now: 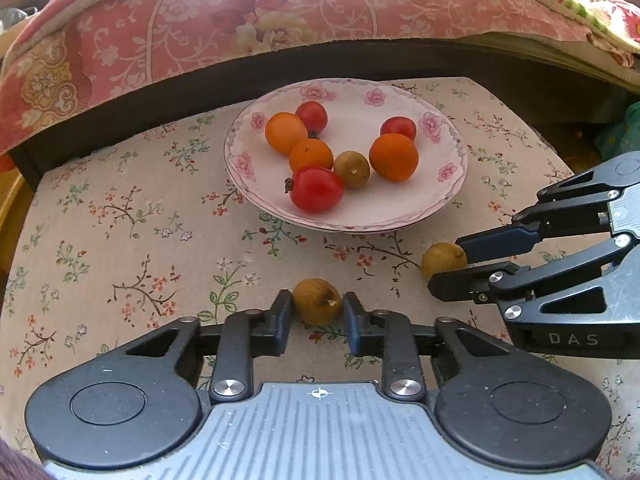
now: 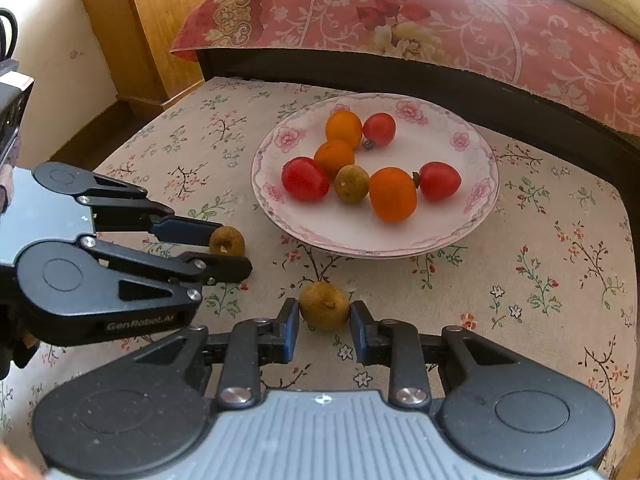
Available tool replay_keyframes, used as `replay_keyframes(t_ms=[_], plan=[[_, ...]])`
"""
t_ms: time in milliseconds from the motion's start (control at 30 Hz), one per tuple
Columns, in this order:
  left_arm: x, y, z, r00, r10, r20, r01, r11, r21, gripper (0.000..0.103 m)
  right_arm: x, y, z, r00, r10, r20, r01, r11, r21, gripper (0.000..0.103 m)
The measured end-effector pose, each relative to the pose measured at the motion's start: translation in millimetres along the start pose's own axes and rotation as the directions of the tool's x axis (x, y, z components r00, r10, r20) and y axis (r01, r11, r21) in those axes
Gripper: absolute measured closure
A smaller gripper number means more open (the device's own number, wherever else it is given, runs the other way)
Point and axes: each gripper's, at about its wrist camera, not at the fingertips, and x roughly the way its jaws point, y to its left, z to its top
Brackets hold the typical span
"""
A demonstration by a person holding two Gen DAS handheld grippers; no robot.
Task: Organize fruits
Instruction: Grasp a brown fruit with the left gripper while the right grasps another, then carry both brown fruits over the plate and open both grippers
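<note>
A floral plate (image 1: 440, 196) (image 2: 476, 216) holds three red tomatoes, three orange fruits and one brown longan (image 1: 352, 169) (image 2: 351, 184). Two more brown longans lie on the flowered cloth in front of the plate. My left gripper (image 1: 316, 312) (image 2: 230, 248) has its jaws around one longan (image 1: 317, 301) (image 2: 227, 241), touching or nearly touching it. My right gripper (image 2: 325, 318) (image 1: 446, 266) has its jaws around the other longan (image 2: 325, 306) (image 1: 443, 259), with small gaps at each side.
The flowered cloth (image 1: 120, 220) (image 2: 540, 280) covers a small seat. A dark bed frame with a pink floral bedspread (image 1: 200, 32) (image 2: 440, 24) rises just behind the plate. A wooden cabinet (image 2: 152, 28) stands at the far left.
</note>
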Motion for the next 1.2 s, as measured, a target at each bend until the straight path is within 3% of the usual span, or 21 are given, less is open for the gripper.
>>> replay_keyframes(t_ms=[367, 633, 1200], plan=[[-23.9, -8.2, 15.6, 0.997, -0.029, 0.068, 0.028, 1.000, 0.013, 0.069, -17.5, 2.5, 10.6, 0.999, 0.021, 0.047, -0.021, 1.000, 0.003, 0.071], [-23.6, -11.8, 35.4, 0.994, -0.018, 0.108, 0.019, 1.000, -0.001, 0.069, -28.2, -7.8, 23.2, 0.995, -0.015, 0.098, 0.013, 1.000, 0.028, 0.071], [0.9, -11.3, 56.2, 0.995, -0.011, 0.103, 0.015, 0.999, -0.033, 0.070, -14.1, -33.3, 37.6, 0.991, -0.075, 0.113, 0.068, 0.995, 0.069, 0.071]])
